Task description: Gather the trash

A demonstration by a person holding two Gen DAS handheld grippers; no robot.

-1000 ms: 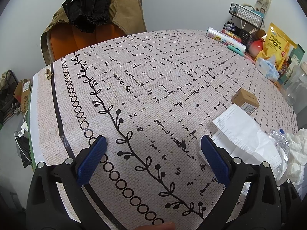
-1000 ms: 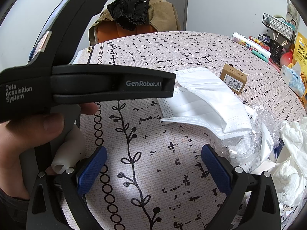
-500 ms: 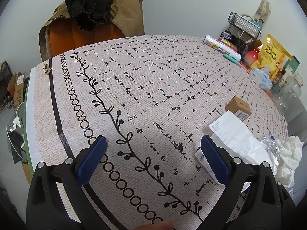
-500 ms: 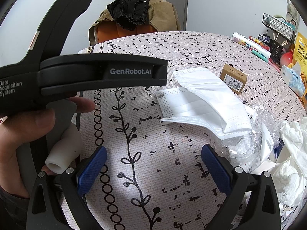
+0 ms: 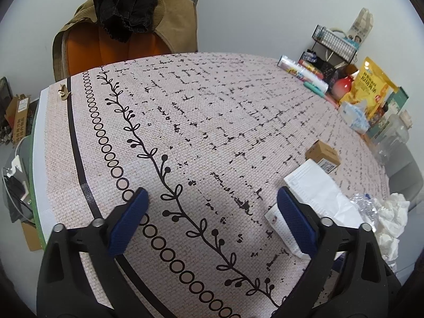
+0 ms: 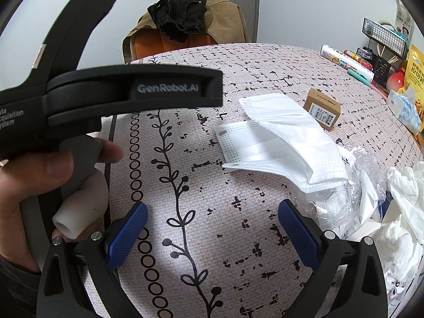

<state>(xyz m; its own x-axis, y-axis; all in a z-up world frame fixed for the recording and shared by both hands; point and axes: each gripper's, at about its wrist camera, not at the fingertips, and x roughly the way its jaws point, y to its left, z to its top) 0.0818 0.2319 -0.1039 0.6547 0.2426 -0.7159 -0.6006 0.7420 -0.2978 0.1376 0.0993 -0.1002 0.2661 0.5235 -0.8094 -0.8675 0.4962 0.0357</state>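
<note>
While nothing is yet held, both grippers hover over the bench [image 5: 212,106] with their jaws spread wide apart and empty. Taking the white face masks [image 6: 281,143] as the landmark, the left gripper [image 5: 212,220] sits to their left, over bare patterned cloth, with only the masks' near corner reaching its right finger in the left wrist view. In the right wrist view this left gripper [image 6: 114,100] shows from the side, held in a hand [image 6: 31,175], well left of the masks. The right gripper [image 6: 212,228] hangs just short of the masks, which lie ahead and slightly right of it, their long axis running from near left to far right across its line of sight. Behind the masks stands a small cardboard box [image 6: 322,110]. To their right lie crumpled clear plastic [image 6: 341,193] and, further right, a heap of white tissue [image 6: 402,212]. The trash is all on the right side, so the right gripper looks the nearer one; I judge its next move needs a short reach forward and right, fingers crossing the masks' short side.
</note>
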